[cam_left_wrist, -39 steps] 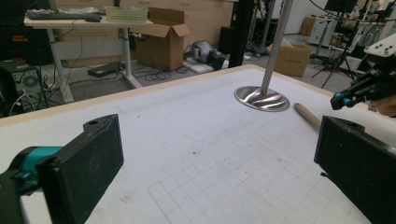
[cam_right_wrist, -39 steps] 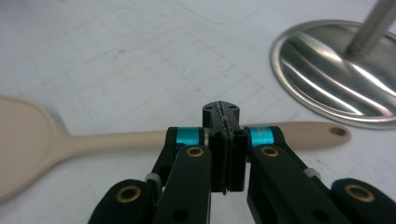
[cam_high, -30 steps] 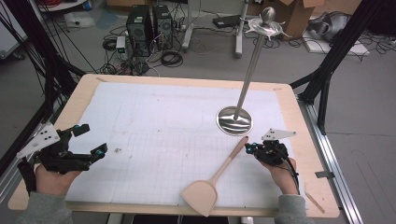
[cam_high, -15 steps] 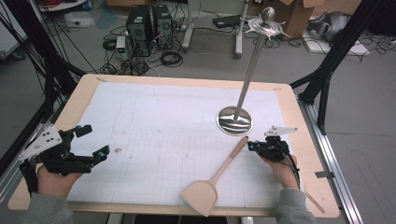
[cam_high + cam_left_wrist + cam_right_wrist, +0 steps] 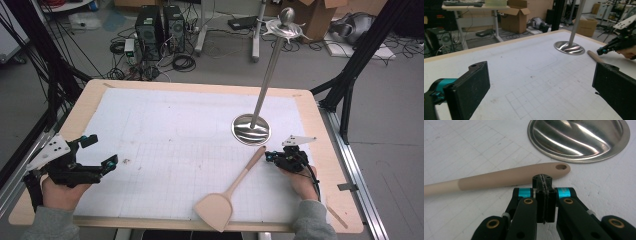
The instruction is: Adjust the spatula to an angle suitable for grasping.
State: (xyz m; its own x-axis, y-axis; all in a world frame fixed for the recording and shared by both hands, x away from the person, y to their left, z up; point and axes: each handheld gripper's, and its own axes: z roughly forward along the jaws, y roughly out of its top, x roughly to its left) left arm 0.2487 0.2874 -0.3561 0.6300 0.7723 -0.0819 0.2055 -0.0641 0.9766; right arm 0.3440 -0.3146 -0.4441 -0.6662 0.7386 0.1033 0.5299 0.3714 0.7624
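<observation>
Right hand-held gripper point(image 5: 543, 180), lower right of the high view: jaws pressed flat together, nothing between them, tips just short of the holed end of the wooden spatula point(image 5: 499, 179), probably lining up to nudge or pick up the handle. Spatula lies flat on the worktop point(image 5: 320, 125), blade at bottom centre, handle angled up-right toward the steel stand point(image 5: 251, 128). Left hand-held gripper point(image 5: 95, 152) rests wide open and empty at lower left; compared with a second ago the right one has sunk slightly and edged closer to the handle, spatula and left unchanged.

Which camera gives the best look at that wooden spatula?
The high view: the whole spatula lies in sight, blade to handle. The right gripper view shows its handle with the hanging hole; the left gripper view catches just the handle's tip.
</observation>
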